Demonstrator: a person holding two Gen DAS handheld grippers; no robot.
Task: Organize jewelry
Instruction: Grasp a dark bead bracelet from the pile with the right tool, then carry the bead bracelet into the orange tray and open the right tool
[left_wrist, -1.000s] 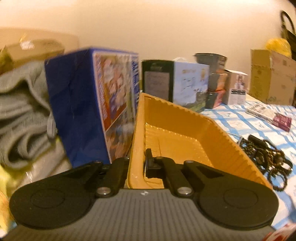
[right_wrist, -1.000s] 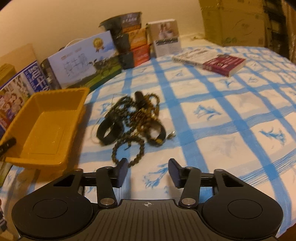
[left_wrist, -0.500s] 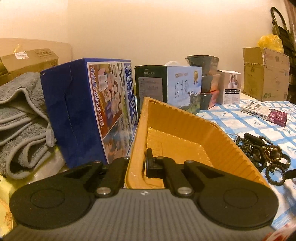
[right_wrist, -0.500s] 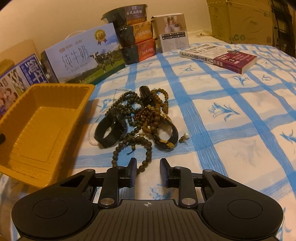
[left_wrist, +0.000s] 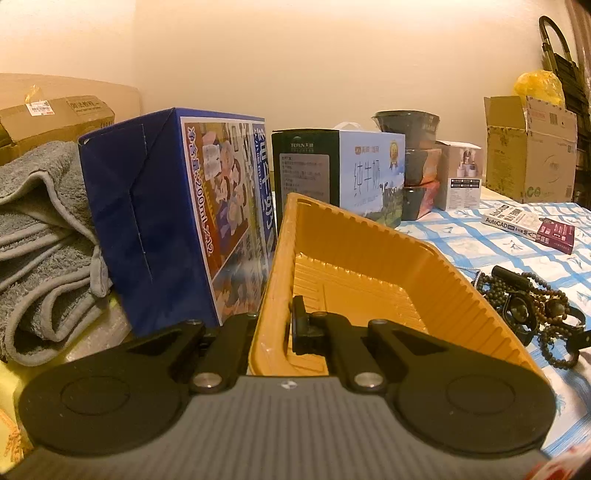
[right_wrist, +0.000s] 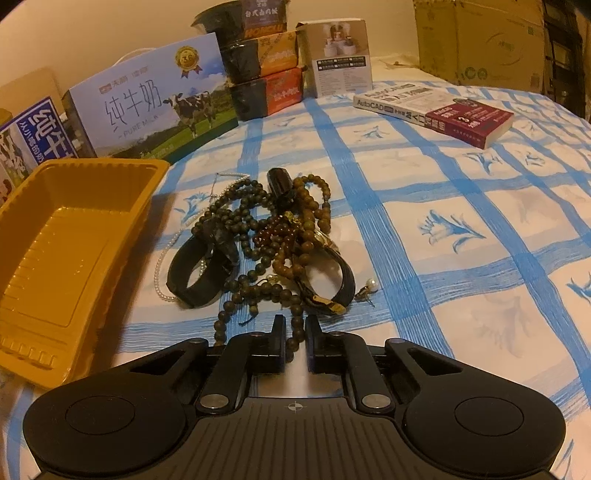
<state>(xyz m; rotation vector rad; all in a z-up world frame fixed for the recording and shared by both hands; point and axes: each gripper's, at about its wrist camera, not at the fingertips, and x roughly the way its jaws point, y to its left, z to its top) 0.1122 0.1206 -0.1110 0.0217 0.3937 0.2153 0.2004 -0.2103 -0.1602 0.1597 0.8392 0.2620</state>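
A tangled pile of jewelry (right_wrist: 266, 251), with bead strands, dark bangles and a thin pearl chain, lies on the blue-checked cloth; it also shows at the right of the left wrist view (left_wrist: 532, 310). An empty yellow plastic tray (right_wrist: 70, 258) sits left of the pile. My left gripper (left_wrist: 275, 325) is shut on the tray's near wall (left_wrist: 266, 332), one finger outside and one inside. My right gripper (right_wrist: 295, 332) is at the pile's near edge, its fingers closed on a dark green bead strand (right_wrist: 293, 336).
Milk cartons (right_wrist: 147, 107), stacked food boxes (right_wrist: 266, 66) and a white box (right_wrist: 340, 55) stand along the back. A book (right_wrist: 436, 110) lies at the right; cardboard boxes (right_wrist: 480, 40) stand behind. Grey towels (left_wrist: 40, 251) lie left of the blue carton (left_wrist: 177, 214).
My right gripper moved forward to the pile and closed its fingers from wide open onto the nearest bead strand. My left gripper kept its grip on the tray, the tray settling level.
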